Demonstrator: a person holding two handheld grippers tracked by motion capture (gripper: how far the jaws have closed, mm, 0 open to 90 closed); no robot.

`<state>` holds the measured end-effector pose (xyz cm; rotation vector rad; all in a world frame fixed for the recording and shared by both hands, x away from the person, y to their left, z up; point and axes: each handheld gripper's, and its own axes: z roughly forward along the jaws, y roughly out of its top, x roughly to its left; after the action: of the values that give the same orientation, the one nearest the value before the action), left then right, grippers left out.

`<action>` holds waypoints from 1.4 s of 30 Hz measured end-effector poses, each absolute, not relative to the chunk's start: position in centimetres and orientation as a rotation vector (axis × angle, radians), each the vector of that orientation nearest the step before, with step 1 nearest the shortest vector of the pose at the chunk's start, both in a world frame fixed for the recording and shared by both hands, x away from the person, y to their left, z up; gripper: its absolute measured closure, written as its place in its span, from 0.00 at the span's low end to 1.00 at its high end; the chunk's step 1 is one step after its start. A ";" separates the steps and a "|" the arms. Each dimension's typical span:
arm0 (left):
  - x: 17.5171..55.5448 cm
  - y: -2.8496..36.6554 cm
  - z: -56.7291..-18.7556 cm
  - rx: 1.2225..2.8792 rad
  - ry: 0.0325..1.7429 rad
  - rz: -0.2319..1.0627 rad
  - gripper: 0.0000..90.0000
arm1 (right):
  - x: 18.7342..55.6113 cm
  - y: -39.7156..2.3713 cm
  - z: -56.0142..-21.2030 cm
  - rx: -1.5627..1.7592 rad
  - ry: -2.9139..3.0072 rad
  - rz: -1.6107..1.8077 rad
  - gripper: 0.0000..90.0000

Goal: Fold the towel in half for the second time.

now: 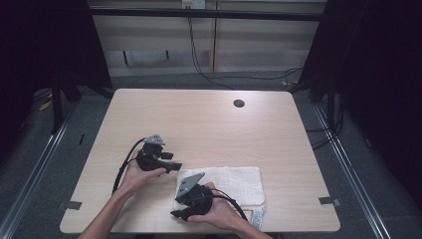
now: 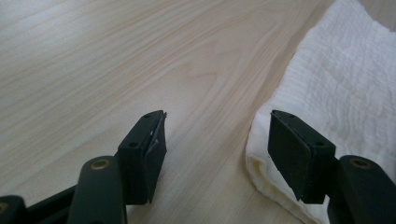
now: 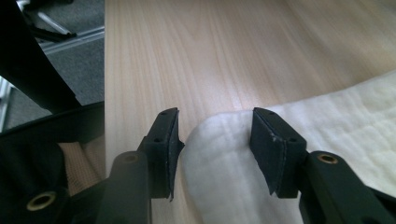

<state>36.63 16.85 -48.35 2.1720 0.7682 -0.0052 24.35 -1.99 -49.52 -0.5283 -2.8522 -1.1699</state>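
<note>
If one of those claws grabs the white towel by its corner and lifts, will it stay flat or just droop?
Probably droop: the towel is soft woven cloth lying folded, its edge rounded and slumped where the right gripper straddles it with open jaws. It looks light. Pushed across the smooth wooden table, it would likely bunch rather than slide as one piece.

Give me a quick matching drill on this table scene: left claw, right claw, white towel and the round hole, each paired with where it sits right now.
Things:
1. left claw
2. right claw
3. white towel
4. round hole

Places:
A. far side of the table top
B. open at the towel's near left corner
C. folded at the table's near edge
D. open beside the towel's left edge

Pairs: 1-D, 2-B, 3-C, 4-A
</note>
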 end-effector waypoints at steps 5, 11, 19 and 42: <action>36.5 16.8 -48.5 2.182 0.767 -0.009 0.40 | 23.6 -1.8 -49.6 -0.543 -2.903 -1.186 0.59; 36.5 16.6 -48.7 2.191 0.767 -0.028 0.39 | 23.3 -1.4 -49.5 -0.524 -2.974 -1.156 0.67; 36.5 16.4 -49.0 2.204 0.764 -0.044 0.38 | 24.1 -1.7 -49.2 -0.580 -2.971 -1.118 0.90; 35.0 15.4 -49.5 2.287 0.652 -0.137 0.62 | 24.8 -2.5 -49.6 -0.685 -2.842 -1.166 0.93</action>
<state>35.03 15.36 -49.47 2.2870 0.6520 -0.1368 24.75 -2.49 -49.59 -0.6854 -2.8419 -1.1661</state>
